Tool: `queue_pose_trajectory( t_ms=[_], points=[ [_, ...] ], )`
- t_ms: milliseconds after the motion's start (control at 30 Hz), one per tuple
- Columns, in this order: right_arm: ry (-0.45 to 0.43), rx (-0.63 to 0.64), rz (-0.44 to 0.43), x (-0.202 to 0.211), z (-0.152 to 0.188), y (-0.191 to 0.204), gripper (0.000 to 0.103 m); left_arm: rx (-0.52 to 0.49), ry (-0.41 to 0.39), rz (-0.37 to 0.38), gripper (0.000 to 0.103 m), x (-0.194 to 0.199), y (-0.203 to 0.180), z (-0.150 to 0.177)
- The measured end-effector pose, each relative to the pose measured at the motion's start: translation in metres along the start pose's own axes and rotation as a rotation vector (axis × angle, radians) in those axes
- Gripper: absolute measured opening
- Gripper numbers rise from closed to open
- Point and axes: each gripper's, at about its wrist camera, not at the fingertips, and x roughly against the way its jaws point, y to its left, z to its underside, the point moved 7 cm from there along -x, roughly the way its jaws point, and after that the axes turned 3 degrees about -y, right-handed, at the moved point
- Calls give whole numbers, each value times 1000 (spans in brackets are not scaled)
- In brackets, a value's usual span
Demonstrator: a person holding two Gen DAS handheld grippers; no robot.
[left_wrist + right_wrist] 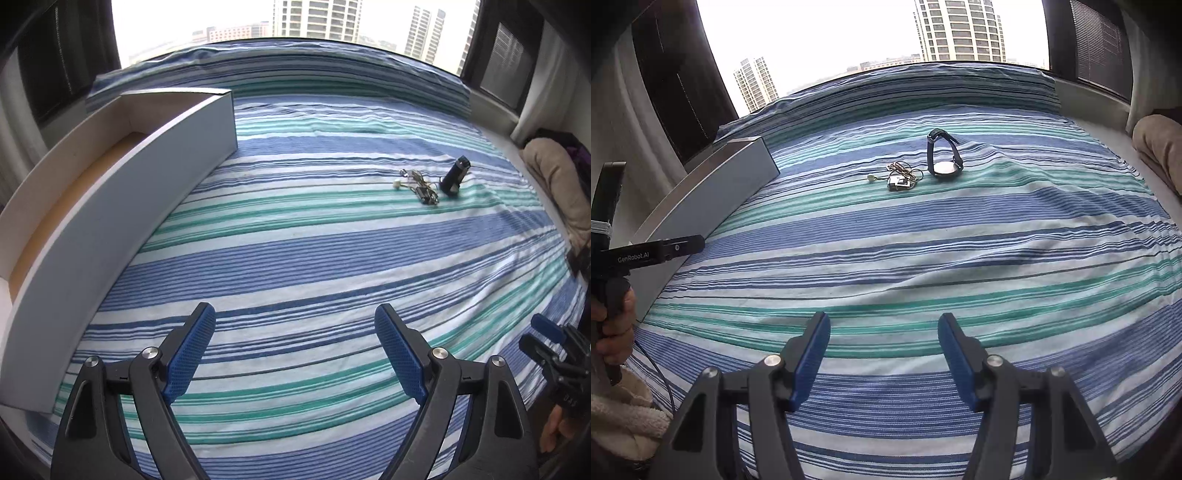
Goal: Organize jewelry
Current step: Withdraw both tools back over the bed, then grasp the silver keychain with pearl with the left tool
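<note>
1. My left gripper (295, 332) and right gripper (884, 341): both spread wide, holding nothing, above the striped bedspread (997, 240).
2. Watch (943, 157) and tangled necklace (899, 177) lie side by side mid-bed.
3. Open box (122, 206) sits far left.

Both wrist views low, facing window; share bedspread (295, 258).

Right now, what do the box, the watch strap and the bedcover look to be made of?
Box: likely stiff card, matte grey outside, white walls with thin straight edges.
Watch strap: dark, smooth, holds an upright loop, so probably rubber or silicone; unsure.
Bedcover: woven striped fabric, soft wrinkles.
</note>
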Motion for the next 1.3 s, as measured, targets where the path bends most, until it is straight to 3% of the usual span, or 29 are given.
queue_pose_trajectory(
  t_ms=[233, 467, 533, 667, 767, 867, 933, 1033, 1300],
  points=[
    [-8, 7, -39, -3, 0, 10, 62, -46, -24, -57, 89, 4, -3, -4],
    [-3, 21, -57, -3, 6, 18, 62, -64, -17, -58, 89, -1, -8, -4],
    [-3, 18, -53, -2, 6, 16, 62, -55, 8, -11, 89, -8, -13, -9],
    [-7, 6, -47, 0, 6, 11, 62, 28, 63, 215, 89, -31, -37, -43],
    [-20, -13, -51, 4, 8, 7, 62, 43, 104, 339, 88, -54, -69, -80],
    [-26, -36, -53, 8, 11, 0, 62, 52, 172, 405, 82, -87, -103, -112],
    [-29, -49, -51, 11, 12, -5, 62, 86, 234, 418, 68, -115, -121, -127],
    [-33, -69, -47, 17, 14, -14, 62, 136, 294, 378, 52, -152, -137, -140],
    [-40, -127, -33, 26, 21, -42, 62, 110, 348, 299, 30, -192, -168, -138]
  ],
)
